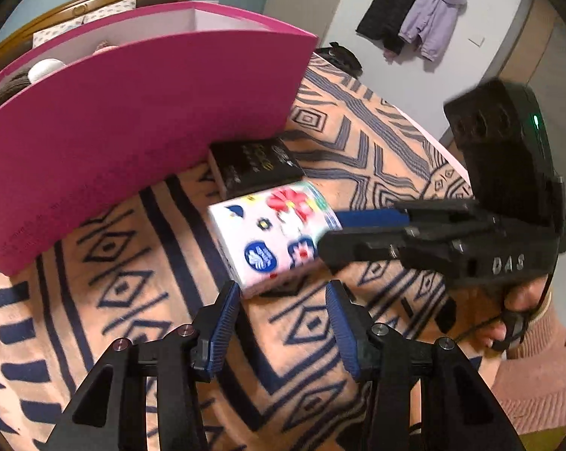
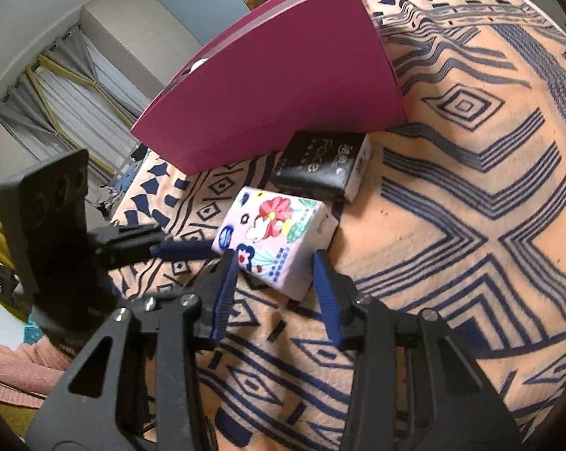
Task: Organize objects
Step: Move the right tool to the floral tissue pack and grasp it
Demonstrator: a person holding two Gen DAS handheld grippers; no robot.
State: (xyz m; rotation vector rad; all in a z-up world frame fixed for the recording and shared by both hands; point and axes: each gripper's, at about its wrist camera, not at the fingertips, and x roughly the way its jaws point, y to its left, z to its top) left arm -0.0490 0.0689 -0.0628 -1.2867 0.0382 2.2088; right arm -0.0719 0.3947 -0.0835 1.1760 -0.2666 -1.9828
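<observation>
A white flowered tissue pack point(image 1: 273, 238) point(image 2: 277, 235) lies on the patterned bed cover, just in front of a black tissue pack point(image 1: 254, 167) point(image 2: 320, 165). Behind both stands a pink box point(image 1: 140, 120) point(image 2: 279, 79) holding soft items. My left gripper point(image 1: 283, 297) is open, its fingertips just short of the flowered pack's near edge. My right gripper point(image 2: 273, 267) is open, its fingers either side of the flowered pack's near corner. In the left wrist view the right gripper point(image 1: 335, 236) reaches in from the right to that pack. In the right wrist view the left gripper point(image 2: 192, 250) comes in from the left.
The orange and navy bed cover point(image 2: 471, 206) stretches wide to the right. A wooden headboard point(image 1: 87, 3) stands behind the box. Coats point(image 1: 414, 15) hang on the far wall. Curtains point(image 2: 57, 94) hang at the left in the right wrist view.
</observation>
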